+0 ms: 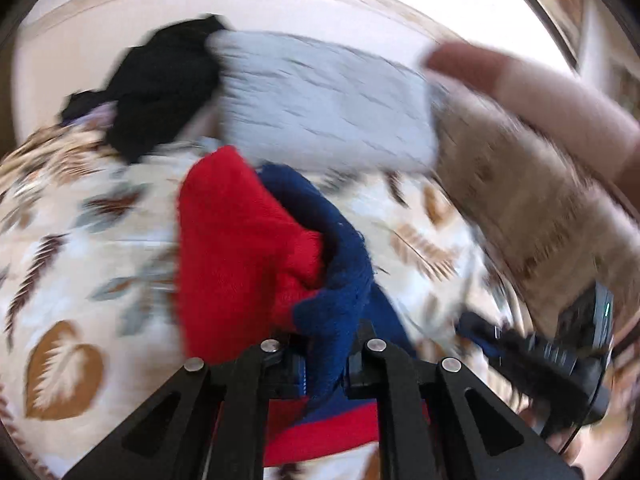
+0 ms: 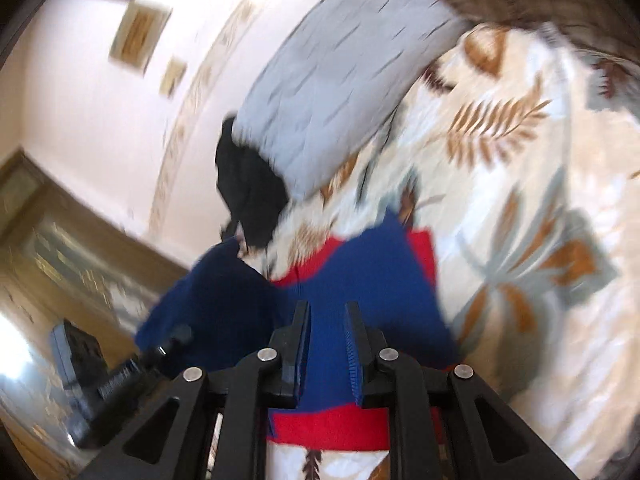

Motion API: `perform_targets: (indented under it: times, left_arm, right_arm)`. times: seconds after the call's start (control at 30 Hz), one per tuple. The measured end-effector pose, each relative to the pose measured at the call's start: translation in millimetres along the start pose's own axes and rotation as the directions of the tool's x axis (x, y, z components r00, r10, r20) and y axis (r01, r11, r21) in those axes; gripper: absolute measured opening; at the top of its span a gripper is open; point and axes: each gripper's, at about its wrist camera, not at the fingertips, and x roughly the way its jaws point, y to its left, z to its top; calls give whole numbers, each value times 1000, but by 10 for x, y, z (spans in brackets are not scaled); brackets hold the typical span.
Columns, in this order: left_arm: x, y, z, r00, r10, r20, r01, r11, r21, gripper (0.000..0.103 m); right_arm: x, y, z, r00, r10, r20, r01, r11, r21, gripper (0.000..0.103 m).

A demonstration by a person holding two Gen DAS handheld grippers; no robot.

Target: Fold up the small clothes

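Observation:
A red and navy knitted garment (image 1: 240,240) hangs lifted over the leaf-patterned bedspread (image 1: 80,240). My left gripper (image 1: 326,360) is shut on its navy edge, and the cloth runs up between the two fingers. In the right wrist view the same garment (image 2: 372,272) spreads out ahead, navy over red. My right gripper (image 2: 328,344) is shut on its navy part. Each gripper also shows, blurred, in the other's view: the right gripper (image 1: 556,356) with navy cloth at its tip, and the left gripper (image 2: 120,372) at the lower left.
A pale grey pillow (image 1: 328,104) lies at the head of the bed with a black garment (image 1: 164,88) bunched beside it. A beige patterned blanket (image 1: 520,184) lies to the right. A person's forearm (image 1: 540,96) crosses above it. Framed pictures (image 2: 138,36) hang on the wall.

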Motion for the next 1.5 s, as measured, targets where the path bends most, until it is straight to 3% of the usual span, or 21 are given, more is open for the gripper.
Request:
perform_targets:
  times: [0.07,0.2,0.23,0.33,0.37,0.47,0.5,0.53,0.7,0.8,0.9,0.97,1.03,1.1,1.17,1.3,1.37,1.47,1.5]
  left_arm:
    - [220,-186,-83,996,-41,-77,44,998,43,14]
    - [433,-116,-252,962,-138,-235,147,989,20,23]
    - [391,-58,-266,961,-152,-230,160,987,18,27]
    - [49,262,-244,973,-192,-131,195,981,17,61]
    - [-50,351,-228,979,-185,-91,187,982,17,67]
    - [-250,687,-193,988,-152,-10,152,988,13,68]
    - [-257,826,-191,992,-127,-3,127,992,-3,68]
    - [-235,892,-199,994,-112,-2,112,994,-15,68]
    - [9,1299,-387,999,-42,-35,39,996,-84,68]
    - [206,1263,-436,995,-22,-101,16,998,-66,68]
    - [185,1198,-470,996,-16,-85,14,1000,-25,68]
    - [165,1212,-470,997,-7,-83,6,1000,-15,68]
    - [165,1271,-476,996,-22,-90,19,999,-43,68]
    - [156,1301,-489,995,-33,-92,29,998,-53,68]
    - [110,1286,-492,996,-42,-83,39,998,-43,68]
    - [54,1150,-495,994,-88,-61,88,996,-15,68]
    - [89,1050,-525,994,-84,-76,85,996,20,69]
    - [190,947,-574,992,-64,-109,71,996,61,80]
    - [200,935,-586,992,-57,-110,64,996,64,81]
  right_arm:
    - [-135,-84,73,999,3,48,-5,999,42,20]
    - [-209,-242,176,998,23,65,-32,991,130,22]
    - [-198,-272,188,998,30,53,-37,989,140,22]
    - [2,-241,155,998,41,-48,-34,989,145,24]
    - [89,-211,133,996,41,-85,-29,989,143,26]
    - [257,-173,87,987,68,-149,-45,987,151,41]
    - [311,-156,72,984,72,-164,-47,987,156,66]
    - [356,-131,59,983,68,-170,-41,986,159,76]
    - [546,-45,-5,981,-26,-195,44,995,90,76]
    - [683,-104,-34,968,-5,-251,37,992,124,74]
    - [876,-6,-48,955,-20,-297,43,997,70,73]
    - [1033,55,-41,946,-19,-322,38,998,53,67]
    - [1188,89,-25,936,-58,-347,70,997,22,31]
    - [1286,138,-40,923,-127,-364,128,992,-23,30]
    - [1207,299,-26,927,-180,-330,158,983,-93,27]
    - [833,712,12,965,-179,-190,139,968,-208,25]
    - [717,729,-27,967,-201,-154,159,956,-247,25]
    - [754,450,-107,939,-299,-171,251,933,-257,25]
    - [840,195,-136,912,-334,-238,289,935,-206,27]
